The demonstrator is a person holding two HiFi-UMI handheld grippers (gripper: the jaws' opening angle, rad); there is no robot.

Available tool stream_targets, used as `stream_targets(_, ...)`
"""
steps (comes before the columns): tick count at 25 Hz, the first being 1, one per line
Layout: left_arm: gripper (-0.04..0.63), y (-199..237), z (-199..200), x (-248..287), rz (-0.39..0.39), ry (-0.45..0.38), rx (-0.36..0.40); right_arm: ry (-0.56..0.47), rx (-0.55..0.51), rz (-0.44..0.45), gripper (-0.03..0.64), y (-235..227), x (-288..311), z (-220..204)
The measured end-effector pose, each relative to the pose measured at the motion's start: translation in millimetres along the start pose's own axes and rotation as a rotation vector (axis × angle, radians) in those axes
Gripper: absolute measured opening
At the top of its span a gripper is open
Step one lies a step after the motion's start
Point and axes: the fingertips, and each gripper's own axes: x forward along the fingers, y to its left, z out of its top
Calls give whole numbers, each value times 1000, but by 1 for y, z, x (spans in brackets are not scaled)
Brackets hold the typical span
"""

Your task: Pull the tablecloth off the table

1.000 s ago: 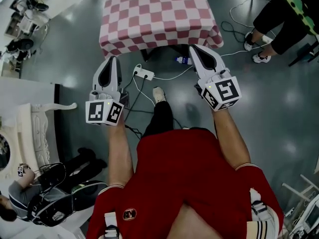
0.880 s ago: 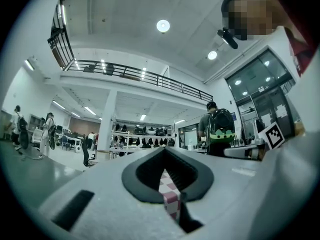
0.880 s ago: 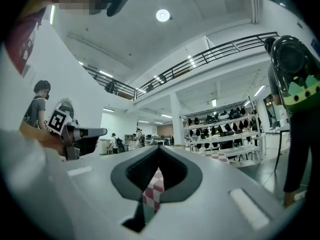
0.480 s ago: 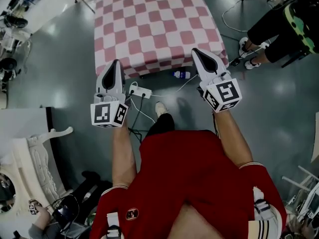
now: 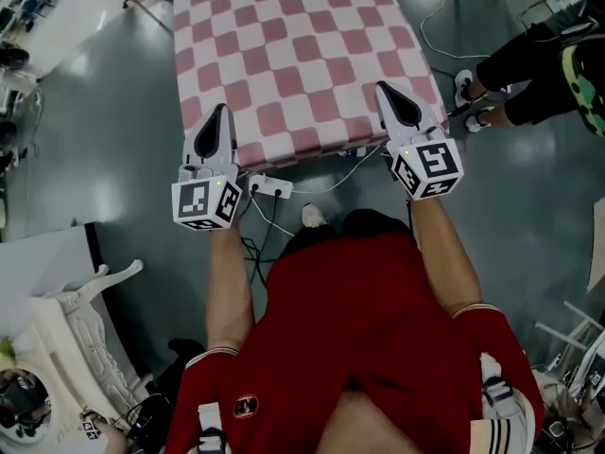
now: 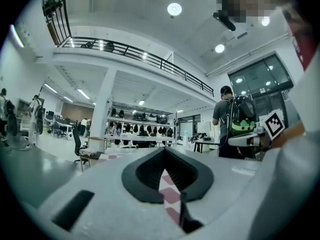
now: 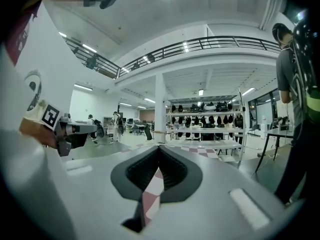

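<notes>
White moulded plastic with black rubbery pads makes up both grippers, and both are closed. The left gripper [image 5: 221, 112] has its jaws pressed together at the tip, and so has the right gripper [image 5: 386, 89]. In each gripper view the dark pads meet in a point and leave only a narrow slit behind it, through which we see a strip of pink and white checks. We make out no fold of cloth caught at either tip, so we read both as closed on nothing. Each gripper carries a cube at its rear, the left cube [image 5: 203, 202] and the right cube [image 5: 427, 166]. Their faces bear black-and-white square markers, which are patterns rather than words.

Both grippers point forward over the pink-and-white checked fabric tablecloth [image 5: 293, 55], their tips above its near part, one toward each near corner. The tablecloth lies spread flat and smooth over the table, which is hidden under it, and its near edge hangs down beyond the person's red shirt [image 5: 359, 320].

On the glossy grey floor [image 5: 123, 140] below that edge lies a white plastic power strip [image 5: 270, 187] with thin cables. At the right are another person's legs in black trousers and white shoes [image 5: 466, 85]. A white carved piece of furniture [image 5: 80, 315] stands at the lower left.
</notes>
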Motion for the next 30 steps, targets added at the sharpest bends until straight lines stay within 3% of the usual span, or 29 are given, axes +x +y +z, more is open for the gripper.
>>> stream_targets(9, 2, 17, -29, 43, 32, 110, -29, 116, 20, -39, 15, -43, 44, -31)
stream_targets(12, 9, 26, -42, 63, 67, 164, -41, 177, 42, -28, 44, -60, 65, -50)
stream_targets(20, 114, 46, -99, 137, 172, 321, -43, 332, 88, -18, 164, -136, 127, -120)
stream_targets(24, 173, 62, -141, 134, 213, 408, -47, 379, 92, -18, 191, -140, 137, -160)
stream_targets(30, 238, 75, -176, 135, 259, 545, -66, 465, 92, -37, 252, -158, 143, -188)
